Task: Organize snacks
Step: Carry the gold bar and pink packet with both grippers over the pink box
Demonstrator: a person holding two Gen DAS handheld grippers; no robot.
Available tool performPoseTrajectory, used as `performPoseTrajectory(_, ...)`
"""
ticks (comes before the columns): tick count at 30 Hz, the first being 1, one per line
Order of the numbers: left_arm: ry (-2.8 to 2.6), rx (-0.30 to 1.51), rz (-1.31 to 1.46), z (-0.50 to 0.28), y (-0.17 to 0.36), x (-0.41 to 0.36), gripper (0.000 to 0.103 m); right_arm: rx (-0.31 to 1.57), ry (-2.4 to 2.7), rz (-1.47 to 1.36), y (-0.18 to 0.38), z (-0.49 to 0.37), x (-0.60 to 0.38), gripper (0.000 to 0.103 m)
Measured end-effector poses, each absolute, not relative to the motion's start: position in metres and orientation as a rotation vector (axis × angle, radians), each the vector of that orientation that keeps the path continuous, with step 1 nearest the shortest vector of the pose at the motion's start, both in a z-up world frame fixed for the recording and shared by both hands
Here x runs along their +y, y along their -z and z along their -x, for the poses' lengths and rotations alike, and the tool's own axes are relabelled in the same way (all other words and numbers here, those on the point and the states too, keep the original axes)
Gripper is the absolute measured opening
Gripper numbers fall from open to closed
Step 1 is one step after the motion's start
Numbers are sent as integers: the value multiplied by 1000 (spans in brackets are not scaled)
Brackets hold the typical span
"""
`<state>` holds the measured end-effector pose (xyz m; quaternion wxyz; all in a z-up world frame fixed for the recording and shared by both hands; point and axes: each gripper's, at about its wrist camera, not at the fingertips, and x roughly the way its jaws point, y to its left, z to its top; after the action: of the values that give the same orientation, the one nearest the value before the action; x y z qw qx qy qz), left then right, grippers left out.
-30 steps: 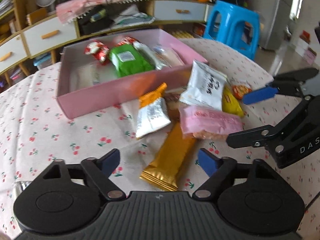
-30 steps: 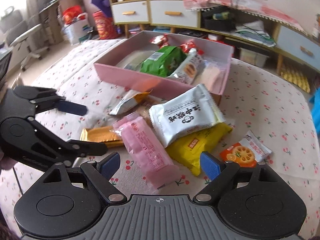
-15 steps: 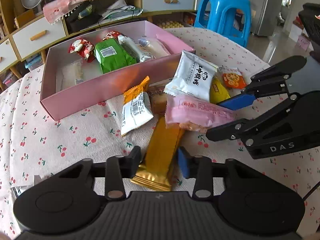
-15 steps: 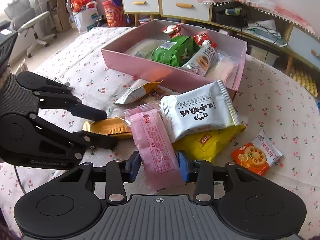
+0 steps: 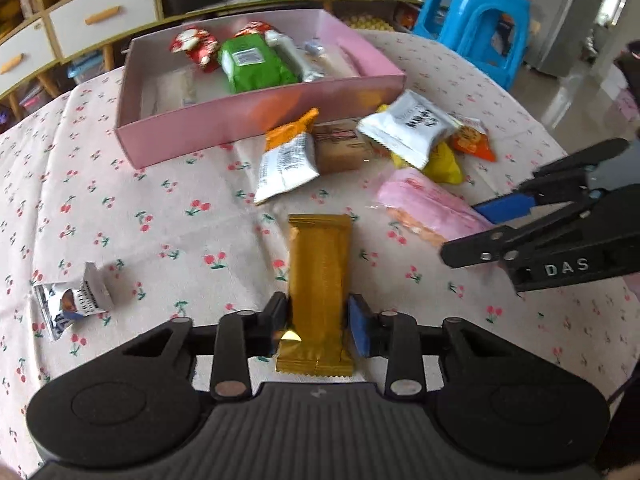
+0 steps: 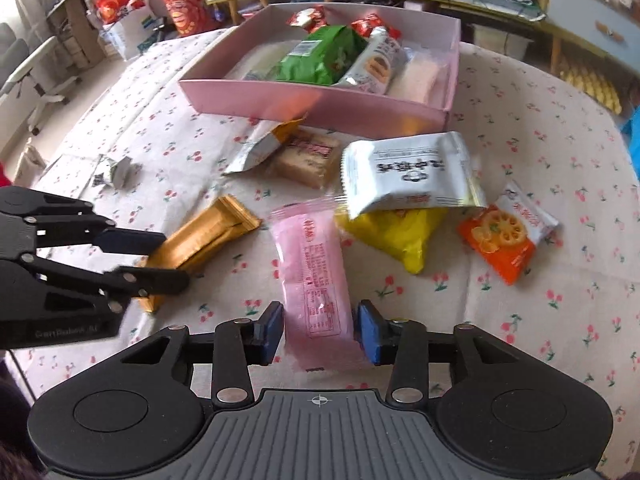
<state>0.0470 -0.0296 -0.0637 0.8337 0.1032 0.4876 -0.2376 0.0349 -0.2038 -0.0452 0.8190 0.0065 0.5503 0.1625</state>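
My left gripper (image 5: 318, 326) is shut on a gold snack bar (image 5: 318, 276), which also shows in the right wrist view (image 6: 204, 240). My right gripper (image 6: 320, 330) is shut on a pink snack packet (image 6: 314, 268), which also shows in the left wrist view (image 5: 424, 210). Both packets are held just above the cherry-print tablecloth. A pink box (image 5: 256, 114) stands at the far side and holds a green packet (image 5: 252, 64) and several other snacks.
Loose snacks lie in front of the box: an orange-and-white packet (image 5: 288, 160), a brown biscuit pack (image 5: 340, 146), a white packet (image 6: 408, 172), a yellow packet (image 6: 396, 232) and an orange packet (image 6: 504, 236). A crumpled wrapper (image 5: 72, 300) lies at left. A blue stool (image 5: 472, 20) stands beyond the table.
Both grippers closed from open onto their packets. The gold bar and the pink packet have been pulled back out of the pile, toward me.
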Motion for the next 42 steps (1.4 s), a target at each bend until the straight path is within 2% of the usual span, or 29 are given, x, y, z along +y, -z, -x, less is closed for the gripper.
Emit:
performPoseTrajectory(4,512,1004,-248,-46,66,-34,41,1157,-360,1,46,-35,-198,44)
performPoseTrajectory(7,502,991,-241,-49,67,-38,42,1135,-359,22,47,-37,-195,44)
performPoseTrajectory(12,478,980,-235,-54,69,-43,39,1112,-345,44,51,-39,-192,44)
performPoseTrajectory(14,466,982,-237,-54,70,-45,31,1107,-340,45,52,-40,-191,44)
performPoseTrajectory(15,462,984,-239,-54,70,-45,30,1106,-338,44,52,-41,-191,43)
performPoseTrajectory(17,459,986,-234,-54,70,-44,27,1102,-332,47,52,-41,-190,33)
performPoseTrajectory(26,462,1016,-121,-53,56,-28,26,1130,-330,-126,37,-41,-206,31)
performPoseTrajectory(33,431,949,38,-63,23,-7,26,1065,-312,-317,3,-53,-224,31)
performPoseTrajectory(42,365,887,146,-132,4,6,26,993,-224,-415,-19,-116,-233,31)
